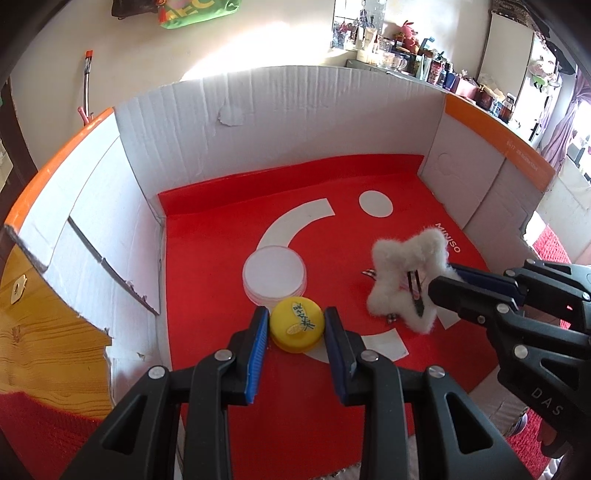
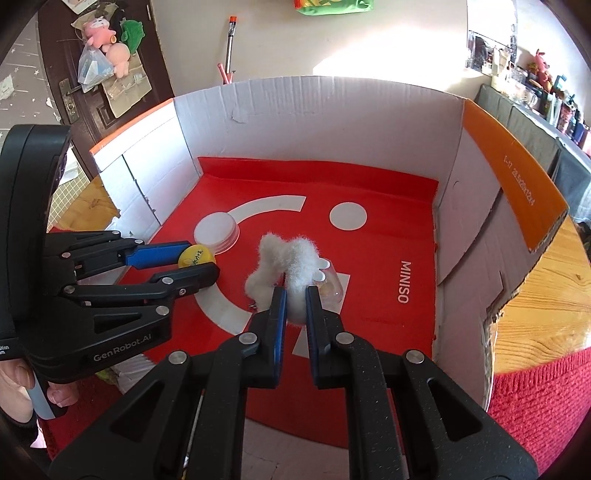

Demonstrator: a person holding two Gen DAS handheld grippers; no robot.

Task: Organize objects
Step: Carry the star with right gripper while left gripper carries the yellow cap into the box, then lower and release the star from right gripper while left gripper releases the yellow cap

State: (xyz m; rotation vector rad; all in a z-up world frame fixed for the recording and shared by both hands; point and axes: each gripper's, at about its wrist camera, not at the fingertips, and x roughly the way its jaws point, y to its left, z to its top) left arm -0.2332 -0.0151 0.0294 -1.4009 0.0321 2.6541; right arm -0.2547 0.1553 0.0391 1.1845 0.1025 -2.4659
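Inside the cardboard box [image 1: 280, 122]: left gripper [image 1: 296, 325] is clamping the yellow cap [image 1: 296, 325], just beside the white lid [image 1: 275, 273]. Right gripper [image 2: 295, 306] is pinching the fluffy white star clip [image 2: 288, 262] narrowly, nearer the box's right wall.

Lots you can't really make out here. The fluffy white star [image 2: 291, 258] covers most of a hair clip [image 1: 415, 291] in the left wrist view, and only a checkered scrap [image 1: 369, 274] pokes out from under it, no idea what that is. From the right wrist there's a clear plastic thing [image 2: 330, 282] tucked behind the star, mostly hidden. The left tongs [image 2: 205, 264] block half the yellow cap [image 2: 195, 256], whose print is too small to read. The shelf clutter [image 1: 424, 55] is just a blur. The green bag [image 1: 195, 11] is cut off by the top edge, and a hand [image 2: 22, 380] is chopped by the left edge.
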